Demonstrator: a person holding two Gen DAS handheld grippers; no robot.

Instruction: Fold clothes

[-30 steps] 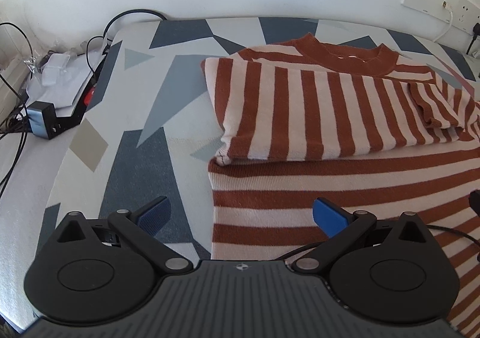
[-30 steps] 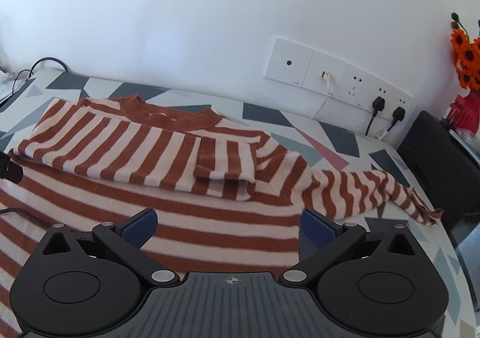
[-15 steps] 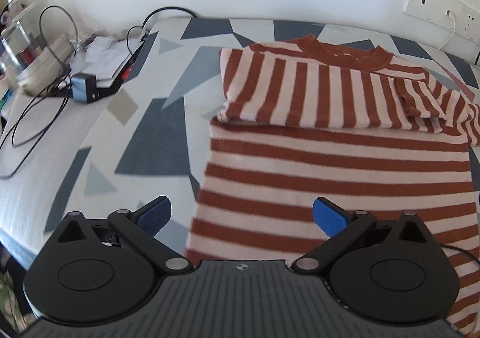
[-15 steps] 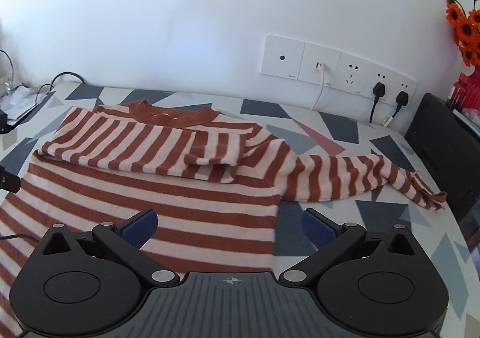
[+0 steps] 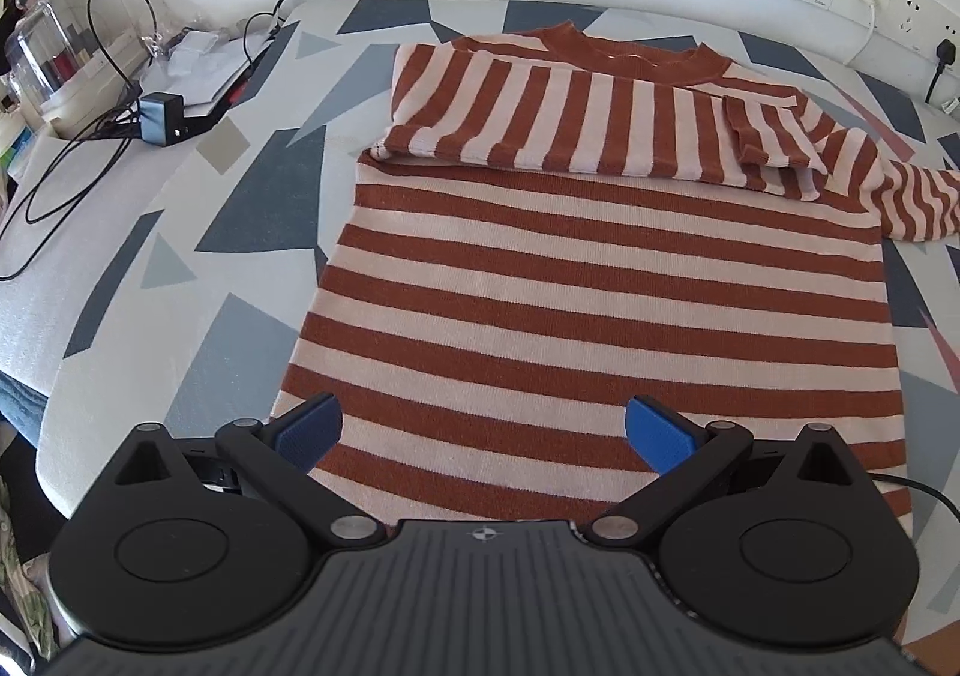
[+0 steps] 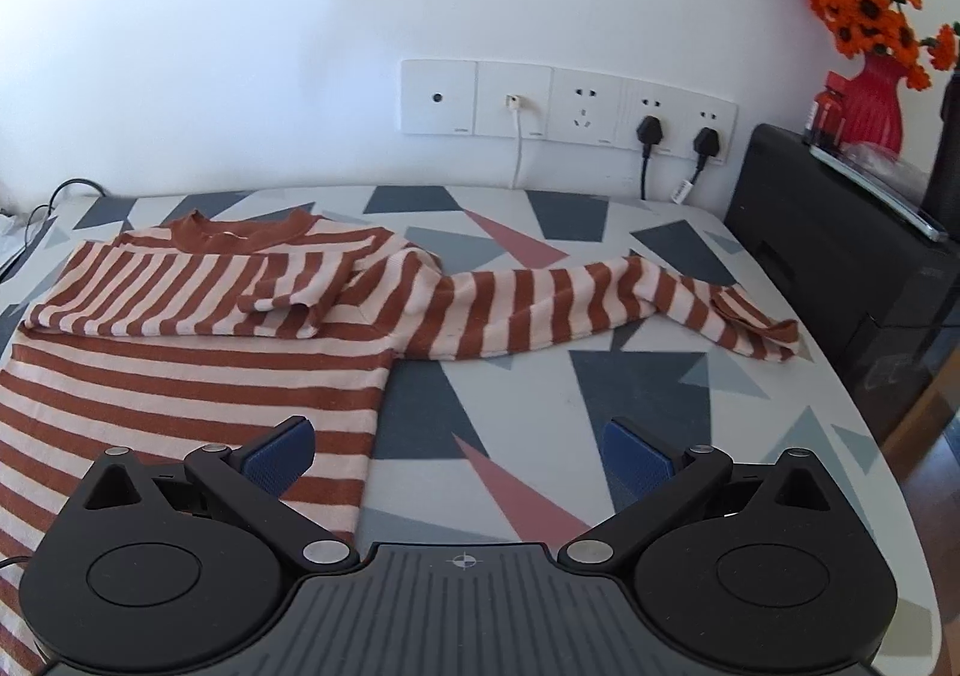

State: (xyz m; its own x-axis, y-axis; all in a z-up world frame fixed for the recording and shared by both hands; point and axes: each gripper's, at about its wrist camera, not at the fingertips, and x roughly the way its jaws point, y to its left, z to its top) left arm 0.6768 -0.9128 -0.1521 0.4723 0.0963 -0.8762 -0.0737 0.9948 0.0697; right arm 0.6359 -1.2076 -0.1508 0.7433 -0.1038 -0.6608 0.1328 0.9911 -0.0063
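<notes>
A rust-and-cream striped sweater (image 5: 594,292) lies flat on the patterned table (image 5: 240,208), collar toward the wall. Its left sleeve (image 5: 576,123) is folded across the chest. The other sleeve (image 6: 600,304) stretches out to the right over the tabletop (image 6: 648,388). My left gripper (image 5: 483,430) hovers open above the sweater's hem (image 5: 456,496), nothing between its blue pads. My right gripper (image 6: 459,457) is open over the sweater's right edge (image 6: 372,436), with bare table between the fingers.
Cables, a charger (image 5: 161,119) and a clear box (image 5: 54,57) crowd the table's left end. Wall sockets with plugs (image 6: 654,126) sit behind the table. A black cabinet (image 6: 840,256) with a red vase of orange flowers (image 6: 870,93) stands at the right.
Both grippers have drawn back toward the near edge and risen, so more of the sweater shows. The right view has swung rightward toward the stretched sleeve. Both stay open.
</notes>
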